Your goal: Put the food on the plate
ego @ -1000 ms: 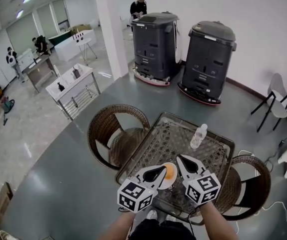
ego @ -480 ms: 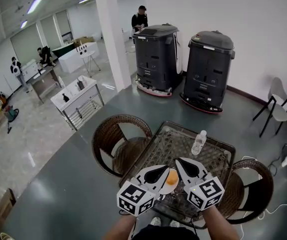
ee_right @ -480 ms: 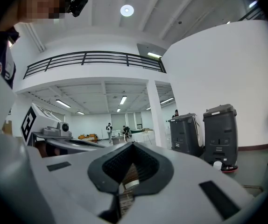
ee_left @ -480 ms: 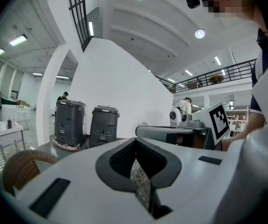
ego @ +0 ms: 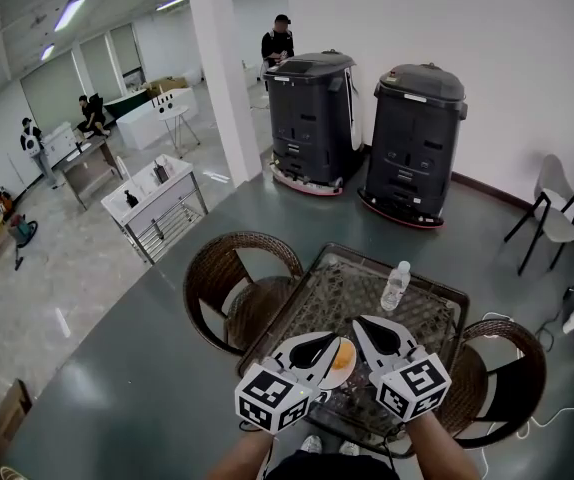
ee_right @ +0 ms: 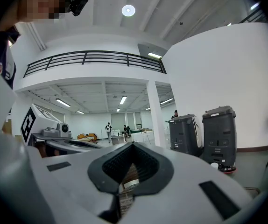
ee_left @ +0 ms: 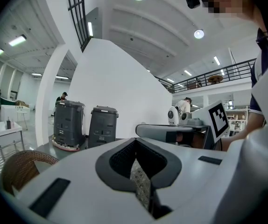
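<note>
Both left gripper (ego: pixel 323 343) and right gripper (ego: pixel 363 325) hang closed and empty, low in the frame. Orange food (ego: pixel 345 352) looks already on the plate (ego: pixel 337 374); next, just pull back.

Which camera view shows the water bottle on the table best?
The head view. There the water bottle stands upright on the woven table, seen whole with nothing in front. The left gripper view does not show it. The right gripper view shows at most a small white tip, too little to be sure.
</note>
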`<state>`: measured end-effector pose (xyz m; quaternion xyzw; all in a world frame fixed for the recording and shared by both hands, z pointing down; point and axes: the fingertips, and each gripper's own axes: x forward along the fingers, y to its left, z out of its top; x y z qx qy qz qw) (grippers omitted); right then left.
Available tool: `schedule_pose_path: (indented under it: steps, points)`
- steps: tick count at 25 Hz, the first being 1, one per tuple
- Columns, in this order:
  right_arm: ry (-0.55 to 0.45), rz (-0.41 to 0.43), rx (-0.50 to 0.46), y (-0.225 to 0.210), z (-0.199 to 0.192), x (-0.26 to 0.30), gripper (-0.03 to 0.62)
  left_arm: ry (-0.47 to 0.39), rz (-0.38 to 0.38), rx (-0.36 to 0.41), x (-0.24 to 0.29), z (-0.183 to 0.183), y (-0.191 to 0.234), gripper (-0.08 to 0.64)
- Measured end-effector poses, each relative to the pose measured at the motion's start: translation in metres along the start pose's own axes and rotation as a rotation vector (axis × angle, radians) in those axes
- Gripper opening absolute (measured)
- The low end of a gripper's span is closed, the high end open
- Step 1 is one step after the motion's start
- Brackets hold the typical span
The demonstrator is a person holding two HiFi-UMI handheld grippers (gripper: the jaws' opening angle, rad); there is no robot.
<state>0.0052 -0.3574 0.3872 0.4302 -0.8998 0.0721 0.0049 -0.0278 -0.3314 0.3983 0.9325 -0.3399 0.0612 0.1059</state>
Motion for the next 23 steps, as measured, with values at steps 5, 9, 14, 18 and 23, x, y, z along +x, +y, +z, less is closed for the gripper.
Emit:
schedule_pose_path:
  steps: [5, 9, 14, 18, 23]
  points:
    - [0.003, -0.003, -0.004, 0.0, 0.003, -0.002, 0.005, -0.006, -0.004, 0.005, 0.0, 0.005, -0.004, 0.008]
    - [0.005, -0.01, -0.006, 0.0, 0.004, -0.003, 0.005, -0.008, -0.003, 0.007, 0.0, 0.006, -0.005, 0.008]
    - [0.006, -0.013, -0.007, -0.002, 0.004, -0.005, 0.005, -0.009, -0.001, 0.006, -0.001, 0.005, -0.008, 0.008]
    - [0.004, -0.014, -0.007, -0.002, 0.004, -0.007, 0.005, -0.008, 0.0, 0.007, -0.001, 0.002, -0.01, 0.008]
    - [0.0, -0.015, -0.007, -0.006, 0.005, -0.008, 0.005, -0.002, -0.001, 0.007, 0.003, 0.002, -0.012, 0.008]
